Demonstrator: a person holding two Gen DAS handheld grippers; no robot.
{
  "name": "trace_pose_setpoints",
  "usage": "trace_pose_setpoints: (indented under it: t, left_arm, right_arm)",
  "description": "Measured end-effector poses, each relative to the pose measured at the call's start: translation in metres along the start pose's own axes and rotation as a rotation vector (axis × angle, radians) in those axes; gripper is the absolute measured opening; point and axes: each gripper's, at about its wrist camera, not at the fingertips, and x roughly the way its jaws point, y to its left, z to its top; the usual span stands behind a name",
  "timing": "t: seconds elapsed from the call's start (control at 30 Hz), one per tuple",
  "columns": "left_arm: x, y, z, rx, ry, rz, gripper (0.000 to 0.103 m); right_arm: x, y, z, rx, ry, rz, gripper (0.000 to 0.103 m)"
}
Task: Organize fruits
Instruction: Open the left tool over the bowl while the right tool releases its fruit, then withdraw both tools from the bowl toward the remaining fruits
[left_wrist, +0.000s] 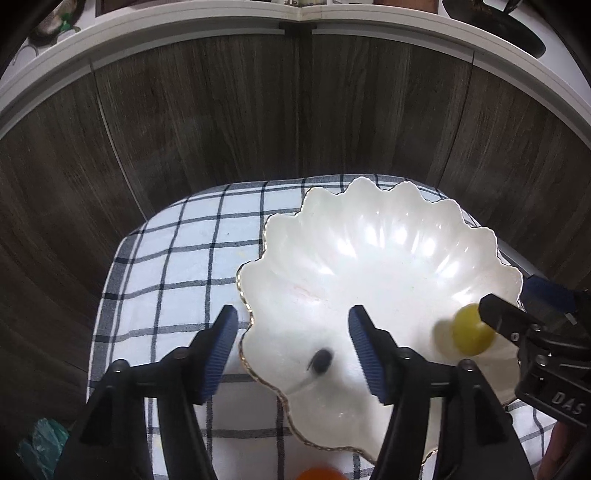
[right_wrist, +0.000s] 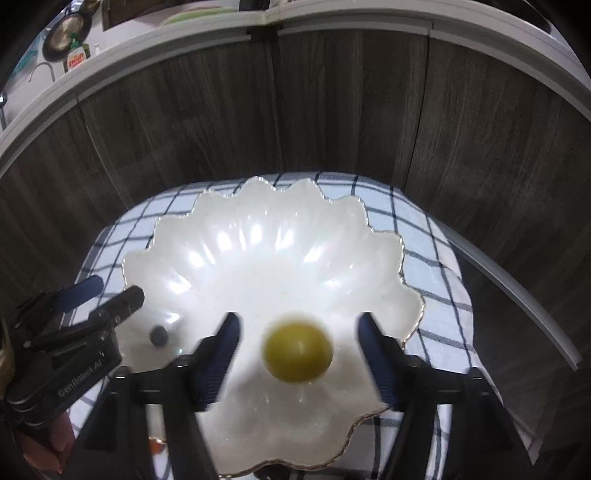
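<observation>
A checked cloth (left_wrist: 177, 258) covers the table in front of dark wood panels (left_wrist: 221, 110), and a white scalloped bowl (left_wrist: 369, 236) with a thin gold rim sits on it, taking up most of the cloth's right half in the left wrist view.

The right gripper (right_wrist: 295, 332) hangs over the bowl, pointing steeply down, jaws wide apart. The yellow-green fruit (right_wrist: 297, 352) lies between its fingers, clear of both pads and blurred.

The left gripper (left_wrist: 291, 332) points down at the same slant over the bowl's left edge, jaws also apart and holding nothing. A small dark fruit (left_wrist: 321, 361), blurred, lies in the bowl between its fingers, nearer the right one.

The two grippers stand side by side, close together. The bowl's far half is bare, and bare cloth lies beside its left rim. An orange fruit (left_wrist: 319, 473) peeks in at the bottom edge.
</observation>
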Motion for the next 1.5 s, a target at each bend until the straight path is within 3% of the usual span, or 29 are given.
trace_pose_setpoints:
  t: [0.2,0.43,0.8,1.5]
  left_arm:
    - [-0.012,0.005,0.002,-0.009,-0.030,0.033,0.084]
    - [-0.036,0.003,0.002,0.020,-0.087,0.047,0.089]
    - [-0.064,0.001,-0.005,0.019,-0.116,0.039,0.089]
    - [-0.110,0.003,-0.049,0.021,-0.117,0.006,0.089]
  right_arm:
    - [-0.012,0.004,0.003,-0.010,-0.036,-0.034,0.081]
    - [-0.028,0.005,0.001,-0.007,-0.062,-0.039,0.081]
    - [-0.062,0.001,-0.009,0.009,-0.118,-0.051,0.081]
    - [-0.109,0.010,-0.048,0.004,-0.163,-0.020,0.081]
